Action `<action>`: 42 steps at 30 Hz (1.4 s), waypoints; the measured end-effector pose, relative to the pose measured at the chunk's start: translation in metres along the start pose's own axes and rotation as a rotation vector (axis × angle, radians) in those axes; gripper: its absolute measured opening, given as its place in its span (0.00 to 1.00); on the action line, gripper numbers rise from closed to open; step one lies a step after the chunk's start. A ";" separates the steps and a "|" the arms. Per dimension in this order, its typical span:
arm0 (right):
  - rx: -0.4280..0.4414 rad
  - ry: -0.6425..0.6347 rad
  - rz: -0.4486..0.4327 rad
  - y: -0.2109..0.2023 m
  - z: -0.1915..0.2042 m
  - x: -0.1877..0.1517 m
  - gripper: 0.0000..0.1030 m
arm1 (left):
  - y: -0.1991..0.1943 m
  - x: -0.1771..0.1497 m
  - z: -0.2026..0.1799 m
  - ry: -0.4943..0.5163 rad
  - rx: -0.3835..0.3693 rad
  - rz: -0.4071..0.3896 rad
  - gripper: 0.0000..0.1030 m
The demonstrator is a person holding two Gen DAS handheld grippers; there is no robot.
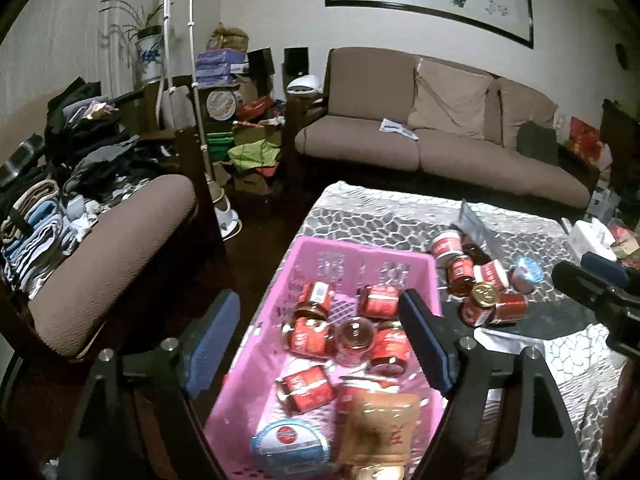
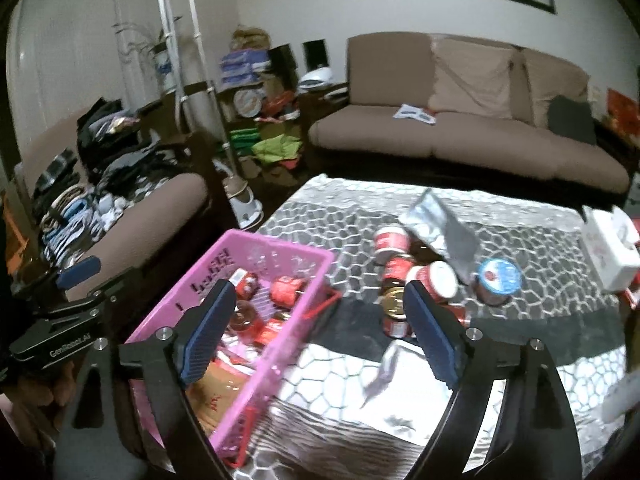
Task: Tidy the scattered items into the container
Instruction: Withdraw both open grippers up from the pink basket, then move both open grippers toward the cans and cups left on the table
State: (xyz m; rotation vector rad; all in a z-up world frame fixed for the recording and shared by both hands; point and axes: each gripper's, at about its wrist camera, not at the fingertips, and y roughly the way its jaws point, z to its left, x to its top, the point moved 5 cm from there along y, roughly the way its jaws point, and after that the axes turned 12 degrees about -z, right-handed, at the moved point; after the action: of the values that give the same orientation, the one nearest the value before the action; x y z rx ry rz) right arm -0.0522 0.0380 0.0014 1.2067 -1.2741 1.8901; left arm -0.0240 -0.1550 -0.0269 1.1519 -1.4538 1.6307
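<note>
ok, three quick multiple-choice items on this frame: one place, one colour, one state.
1. Where is the blue-lidded tub still on the table?
A. right of the jar cluster
B. on the sofa
C. under the basket

2. Basket colour?
A. green
B. pink
C. black

3. Right gripper?
A. shut on a jar
B. shut, empty
C. open, empty

Key: A, the tub stands right of the jars; B, the basket is pink; C, the right gripper has its fingers wide apart, nothing between them.
</note>
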 end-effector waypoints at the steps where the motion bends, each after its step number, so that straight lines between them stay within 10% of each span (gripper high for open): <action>1: -0.009 0.009 -0.001 -0.004 -0.009 0.002 0.87 | 0.000 0.001 -0.004 0.000 -0.008 -0.001 0.80; 22: -0.296 -0.049 -0.013 -0.093 -0.157 0.009 1.00 | -0.006 0.015 -0.144 0.014 -0.233 -0.057 1.00; 42: -0.362 0.091 0.014 -0.105 -0.252 -0.032 1.00 | 0.002 -0.008 -0.189 0.113 -0.230 -0.075 1.00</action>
State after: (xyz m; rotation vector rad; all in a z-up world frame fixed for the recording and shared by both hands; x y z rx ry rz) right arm -0.0455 0.3116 -0.0201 0.9144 -1.4972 1.6134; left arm -0.0573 0.0313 -0.0338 0.9582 -1.4642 1.4130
